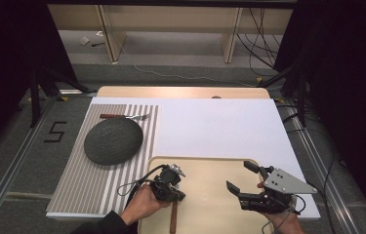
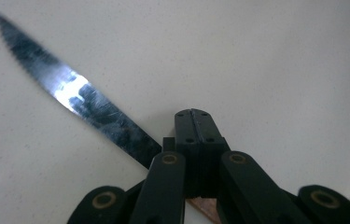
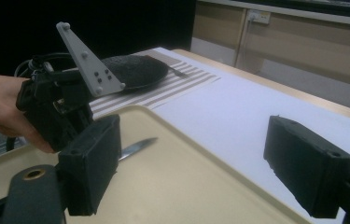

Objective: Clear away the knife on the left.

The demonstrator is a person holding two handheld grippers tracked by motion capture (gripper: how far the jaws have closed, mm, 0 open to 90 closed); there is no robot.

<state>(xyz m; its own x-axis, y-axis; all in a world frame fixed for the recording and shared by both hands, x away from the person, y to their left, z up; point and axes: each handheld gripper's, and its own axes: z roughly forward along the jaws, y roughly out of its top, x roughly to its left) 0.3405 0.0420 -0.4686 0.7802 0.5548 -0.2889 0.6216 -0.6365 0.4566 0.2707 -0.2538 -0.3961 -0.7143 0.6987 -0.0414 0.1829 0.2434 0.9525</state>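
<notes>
A knife lies on the cream tray (image 1: 210, 200); its brown wooden handle (image 1: 173, 218) sticks out toward the near edge. In the left gripper view the serrated blade (image 2: 77, 91) runs up and to the left. My left gripper (image 1: 171, 192) (image 2: 194, 115) points down over the spot where blade meets handle, jaws shut against each other; whether the tips touch the knife I cannot tell. My right gripper (image 1: 241, 176) (image 3: 193, 158) hovers open over the tray's right side with nothing between its pads. From there I see the left gripper (image 3: 56, 107) and the blade tip (image 3: 139, 146).
A dark grey round plate (image 1: 113, 140) rests on a striped placemat (image 1: 88, 185) at the left, with a brown-handled fork (image 1: 124, 116) behind it. A white sheet (image 1: 219, 126) covers the table beyond the tray. Cabinets and cables stand past the far edge.
</notes>
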